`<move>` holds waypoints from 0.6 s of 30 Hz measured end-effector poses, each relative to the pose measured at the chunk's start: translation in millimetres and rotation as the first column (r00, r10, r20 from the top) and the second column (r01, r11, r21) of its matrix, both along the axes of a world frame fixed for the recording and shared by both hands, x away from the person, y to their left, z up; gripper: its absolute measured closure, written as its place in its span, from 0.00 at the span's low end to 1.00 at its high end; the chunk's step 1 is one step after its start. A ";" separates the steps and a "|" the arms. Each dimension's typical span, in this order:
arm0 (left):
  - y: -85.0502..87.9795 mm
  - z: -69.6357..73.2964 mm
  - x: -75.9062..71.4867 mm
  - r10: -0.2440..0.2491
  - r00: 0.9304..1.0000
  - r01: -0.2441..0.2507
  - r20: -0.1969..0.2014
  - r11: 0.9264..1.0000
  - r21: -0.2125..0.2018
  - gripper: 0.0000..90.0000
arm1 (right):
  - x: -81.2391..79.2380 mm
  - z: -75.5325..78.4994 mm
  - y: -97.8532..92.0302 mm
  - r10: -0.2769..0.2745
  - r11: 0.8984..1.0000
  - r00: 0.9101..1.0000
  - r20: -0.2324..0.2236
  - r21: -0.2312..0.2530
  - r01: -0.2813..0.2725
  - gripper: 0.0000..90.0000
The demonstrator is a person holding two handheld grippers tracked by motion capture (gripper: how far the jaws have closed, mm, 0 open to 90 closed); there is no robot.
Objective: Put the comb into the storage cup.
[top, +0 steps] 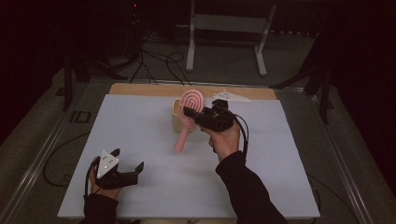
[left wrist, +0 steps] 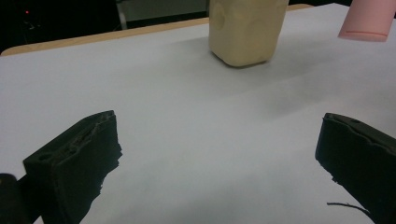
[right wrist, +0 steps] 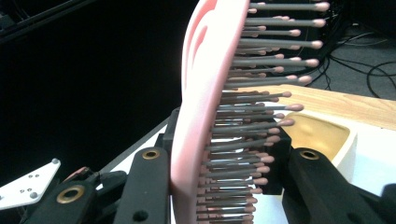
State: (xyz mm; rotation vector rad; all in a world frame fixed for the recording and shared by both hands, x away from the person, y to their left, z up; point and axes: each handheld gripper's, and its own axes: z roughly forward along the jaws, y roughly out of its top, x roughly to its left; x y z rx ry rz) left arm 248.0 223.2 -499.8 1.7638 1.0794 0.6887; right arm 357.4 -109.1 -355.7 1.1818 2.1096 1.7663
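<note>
Nearest the person, in the high view, the left gripper [top: 128, 164] rests low on the white table [top: 140, 135] at its near left corner, held in a hand that comes out of a dark sleeve, with the grey plate on top and its jaws pointing right and away. Its jaws stand wide apart with nothing between them; in the left gripper view [left wrist: 217, 154] only bare table shows in the gap. Farther in, right of the middle, the right hand [top: 226, 140] holds the right gripper [top: 187, 112] raised above the table, jaws pointing left. Those jaws are clamped on the pink brush [top: 189, 116] low on its head: in the right gripper view [right wrist: 219, 172] one jaw presses the smooth pink back and the other meets the bristle side, bristles pointing right. In the high view the brush hangs tilted, its oval head up at the far end and its handle slanting down toward the person, the tip off the table or close to it; I cannot tell which. Just behind the brush stands the cream cup [top: 178, 119], open top up, near the table's far edge, where a strip of bare wood [top: 140, 88] shows.
</note>
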 end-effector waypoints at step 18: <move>0.8 0.7 -1.0 0.016 1.000 -0.016 0.021 1.000 -0.011 0.01 | 8.8 5.9 -0.6 -0.028 0.999 1.000 -0.008 0.025 0.028 0.71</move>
